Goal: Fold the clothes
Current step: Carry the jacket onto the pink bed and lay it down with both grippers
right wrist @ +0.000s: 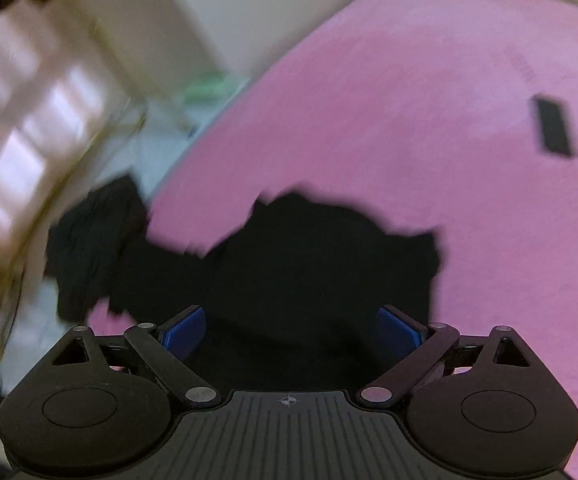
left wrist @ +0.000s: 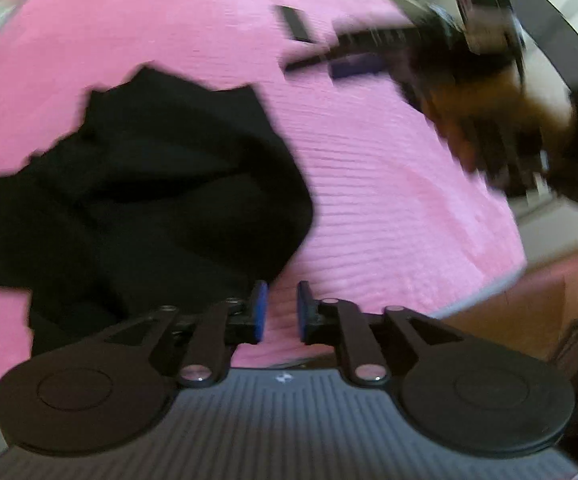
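Left wrist view is showing a black garment (left wrist: 149, 200) lying rumpled on a pink bedspread (left wrist: 389, 208), filling the 9 o'clock side of the frame, its ragged upper edge running toward 11 o'clock. Right wrist view is showing the same garment (right wrist: 321, 272) at centre, with one part trailing off the bed's edge toward 9 o'clock, hanging over a pale floor (right wrist: 37, 312).

By my judgement it is behaving as soft, light, limp cloth: it is bunching in loose folds, holding no shape of its own, and would sag from whatever point is pinched. The dark fabric is hiding its seams and both views are blurring, so which edge is hem or collar I cannot tell. A sound hold would be an outer corner or edge, such as the point near 11 o'clock in the right view, not the thick middle.

The left gripper (left wrist: 279, 312) is hovering at the garment's 5 o'clock edge, its blue pads a narrow gap apart, pinching nothing. The right gripper (right wrist: 291, 328) is poised over the cloth with its fingers spread wide, also empty.

A small dark flat object (right wrist: 553, 126) is lying at 2 o'clock on the bedspread, well apart from the garment.
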Motion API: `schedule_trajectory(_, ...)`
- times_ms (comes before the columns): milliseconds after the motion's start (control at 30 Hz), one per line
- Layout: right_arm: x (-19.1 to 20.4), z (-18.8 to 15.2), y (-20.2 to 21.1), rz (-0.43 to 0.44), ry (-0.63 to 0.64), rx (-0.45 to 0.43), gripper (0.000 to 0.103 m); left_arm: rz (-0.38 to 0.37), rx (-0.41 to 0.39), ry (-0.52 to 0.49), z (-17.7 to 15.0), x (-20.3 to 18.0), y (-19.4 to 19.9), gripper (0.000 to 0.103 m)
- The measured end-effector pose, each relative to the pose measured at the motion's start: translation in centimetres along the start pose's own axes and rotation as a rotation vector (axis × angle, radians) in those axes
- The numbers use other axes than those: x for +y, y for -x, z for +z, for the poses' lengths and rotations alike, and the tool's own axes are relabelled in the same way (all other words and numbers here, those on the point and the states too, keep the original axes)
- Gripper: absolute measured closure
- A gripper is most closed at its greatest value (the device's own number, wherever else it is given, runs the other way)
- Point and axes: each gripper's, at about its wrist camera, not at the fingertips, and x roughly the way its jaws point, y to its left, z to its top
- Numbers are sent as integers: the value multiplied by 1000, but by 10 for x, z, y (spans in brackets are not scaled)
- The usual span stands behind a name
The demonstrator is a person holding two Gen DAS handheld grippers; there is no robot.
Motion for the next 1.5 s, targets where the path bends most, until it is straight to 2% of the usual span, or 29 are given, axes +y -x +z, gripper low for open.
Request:
schedule_trajectory(100, 33, -2, -44, 23, 28, 31, 8, 82, -18, 63, -2, 46, 15, 81)
schedule_trajectory(133, 44, -1, -61, 17, 37, 36, 8, 110, -22, 75, -2, 63, 18, 77)
schedule_trajectory(200, 64, 1, -98, -7, 55, 42, 8, 147, -27, 85, -1, 98, 23, 75)
schedule_trajectory(300, 87, -4, -161, -72, 69, 64, 8, 173, -6, 84, -1, 142, 24, 74)
schedule_trajectory(400, 101, -9, -214, -218, 120, 86, 9, 194, 20, 76, -2, 181, 22, 72)
schedule_trajectory(433, 101, -10, -227, -269, 122, 90, 27, 198, 28, 72, -3, 189, 21, 72)
schedule_trajectory(467, 93, -11, -226, -274, 78, 84, 66, 201, 35, 68, -5, 196, 20, 72)
schedule_trajectory(500, 82, -10, -221, -260, 18, 75, 79, 206, 42, 62, -5, 205, 18, 72)
schedule_trajectory(533, 71, -10, -215, -246, -43, 66, 88, 211, 44, 57, -5, 208, 18, 72)
schedule_trajectory(567, 60, -10, -203, -226, -90, 54, 91, 215, 39, 56, -6, 207, 22, 72)
schedule_trajectory(667, 34, -10, -133, -258, -98, -12, 93, 186, -34, 61, 9, 201, 34, 72)
schedule_trajectory(867, -34, -27, 59, -458, -183, -199, 93, 108, -208, 18, 68, 155, 50, 72)
schedule_trajectory(967, -84, -56, 141, -598, -245, -247, 93, 79, -278, -10, 97, 129, 52, 72)
schedule_trajectory(1067, -153, -100, 185, -709, -371, -230, 92, 70, -269, -52, 114, 92, 33, 71)
schedule_trajectory(1133, -202, -133, 191, -759, -482, -160, 90, 66, -238, -91, 122, 64, 11, 70)
schedule_trajectory(1233, -255, -173, 195, -790, -639, -77, 90, 82, -178, -158, 129, 24, -19, 69)
schedule_trajectory(1300, -270, -184, 200, -775, -664, -63, 78, 94, -161, -171, 130, 2, -34, 67)
schedule_trajectory(1367, -274, -190, 202, -741, -663, -73, 23, 98, -143, -175, 132, -18, -48, 65)
schedule_trajectory(1400, -270, -190, 200, -712, -652, -93, 18, 100, -134, -180, 133, -27, -54, 64)
schedule_trajectory(1500, -260, -183, 194, -599, -608, -138, 17, 107, -109, -209, 137, -51, -71, 61)
